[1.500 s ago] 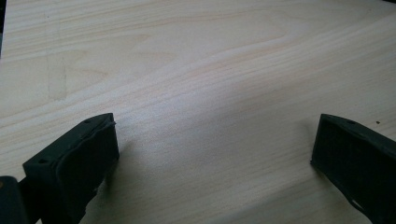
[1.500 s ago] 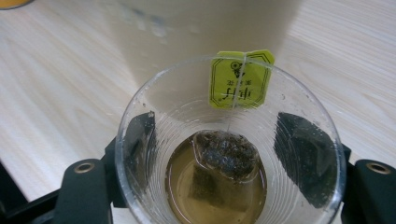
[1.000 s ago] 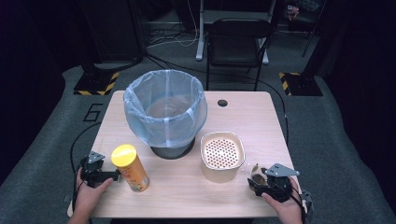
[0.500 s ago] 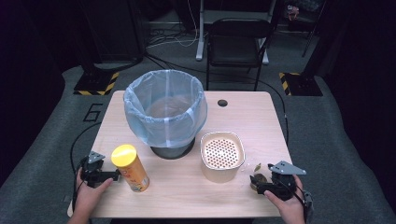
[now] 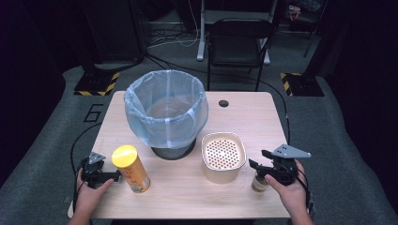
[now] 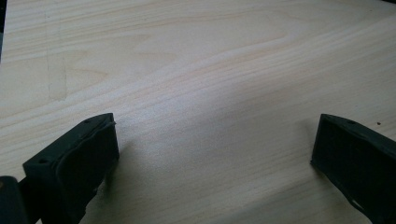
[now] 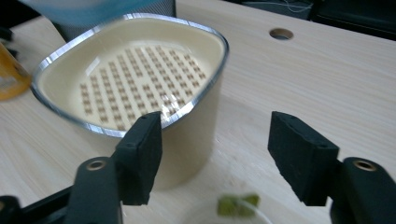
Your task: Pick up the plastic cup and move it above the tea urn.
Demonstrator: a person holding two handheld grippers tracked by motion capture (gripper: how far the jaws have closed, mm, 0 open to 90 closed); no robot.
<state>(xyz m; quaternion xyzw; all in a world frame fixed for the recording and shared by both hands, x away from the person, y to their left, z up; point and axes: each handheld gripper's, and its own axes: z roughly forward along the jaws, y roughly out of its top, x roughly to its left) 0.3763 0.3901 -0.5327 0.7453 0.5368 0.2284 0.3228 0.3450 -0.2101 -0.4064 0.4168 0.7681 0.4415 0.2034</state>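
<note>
Rightward and up has gone the right tool (image 5: 257, 165), open above a small brown jar (image 5: 259, 183) lower right; left tool (image 5: 111, 175) open beside the yellow-lidded orange can (image 5: 131, 168).

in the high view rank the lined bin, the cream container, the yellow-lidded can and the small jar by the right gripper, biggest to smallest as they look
1. lined bin, by far the largest
2. cream container
3. yellow-lidded can, not far behind the container; it leans, so this is less sure
4. small jar, smallest, partly hidden by the right gripper
</note>
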